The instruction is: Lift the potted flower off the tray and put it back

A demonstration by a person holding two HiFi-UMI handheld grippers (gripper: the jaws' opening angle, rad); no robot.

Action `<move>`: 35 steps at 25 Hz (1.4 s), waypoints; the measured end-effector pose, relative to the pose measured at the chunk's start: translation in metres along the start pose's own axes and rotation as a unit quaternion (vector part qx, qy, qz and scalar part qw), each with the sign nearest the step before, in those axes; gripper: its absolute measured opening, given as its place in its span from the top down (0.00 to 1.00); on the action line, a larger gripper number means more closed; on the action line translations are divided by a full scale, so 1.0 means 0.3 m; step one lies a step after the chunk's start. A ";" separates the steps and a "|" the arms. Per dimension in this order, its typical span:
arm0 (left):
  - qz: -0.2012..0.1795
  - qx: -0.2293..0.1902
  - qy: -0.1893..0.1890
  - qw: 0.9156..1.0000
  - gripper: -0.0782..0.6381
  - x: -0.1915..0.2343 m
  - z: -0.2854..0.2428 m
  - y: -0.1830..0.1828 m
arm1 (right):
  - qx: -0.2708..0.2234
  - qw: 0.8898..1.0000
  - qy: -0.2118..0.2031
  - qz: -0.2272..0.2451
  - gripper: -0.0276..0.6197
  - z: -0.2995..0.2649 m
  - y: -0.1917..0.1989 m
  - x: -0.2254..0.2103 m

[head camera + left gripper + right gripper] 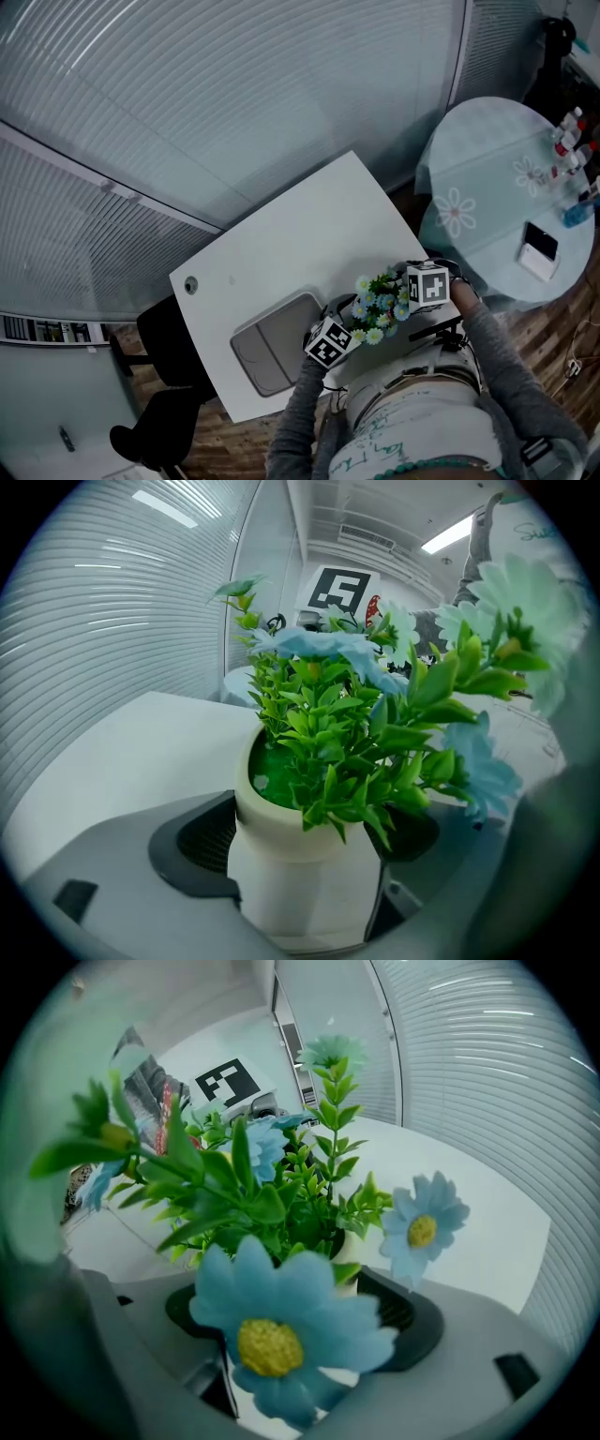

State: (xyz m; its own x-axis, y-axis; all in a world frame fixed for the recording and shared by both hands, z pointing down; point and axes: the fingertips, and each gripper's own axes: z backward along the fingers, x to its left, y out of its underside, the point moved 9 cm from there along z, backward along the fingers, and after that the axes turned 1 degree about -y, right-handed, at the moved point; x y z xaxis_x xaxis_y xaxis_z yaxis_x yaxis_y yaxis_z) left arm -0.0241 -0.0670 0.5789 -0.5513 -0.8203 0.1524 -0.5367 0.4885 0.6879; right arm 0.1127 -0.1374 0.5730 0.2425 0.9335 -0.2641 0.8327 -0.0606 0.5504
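Claws, head view: the left claw [349, 321] and the right claw [406, 298] close on the potted flower [380, 300] from opposite sides. The plant is clear of the grey tray [272, 349], to its right, over the near edge of the white worktop [281, 244]. Whether it touches the surface cannot be told. A round table [487, 187] stands beyond the worktop's right corner.

Left gripper view: the left claw [307, 841] is clamped on the cream pot [300, 892], with dark pads [202, 841] pressed to each side and green leaves [347, 752] above.

Right gripper view: the right claw [300, 1321] grips the same pot [348, 1252], which is mostly hidden behind a blue flower [281, 1335]. Its pads [408, 1321] sit close in at each side.
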 end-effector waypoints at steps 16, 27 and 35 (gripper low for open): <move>-0.013 -0.012 -0.014 1.000 0.28 -0.017 -0.007 0.017 | -0.036 0.999 0.016 0.016 0.39 -0.003 0.023 0.021; -0.012 -0.016 -0.011 1.000 0.28 -0.016 -0.014 0.022 | -0.075 0.997 0.019 0.012 0.39 -0.010 0.050 0.021; -0.012 -0.012 -0.008 1.000 0.28 -0.015 -0.015 0.023 | -0.087 0.996 0.020 0.009 0.39 -0.012 0.049 0.025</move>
State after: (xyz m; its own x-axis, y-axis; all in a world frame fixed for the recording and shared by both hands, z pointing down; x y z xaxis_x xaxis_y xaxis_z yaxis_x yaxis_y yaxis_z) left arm -0.0223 -0.0614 0.5862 -0.5490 -0.8264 0.1251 -0.5337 0.4617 0.7085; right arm 0.1249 -0.1300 0.5818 0.2332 0.9466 -0.2224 0.7286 -0.0186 0.6847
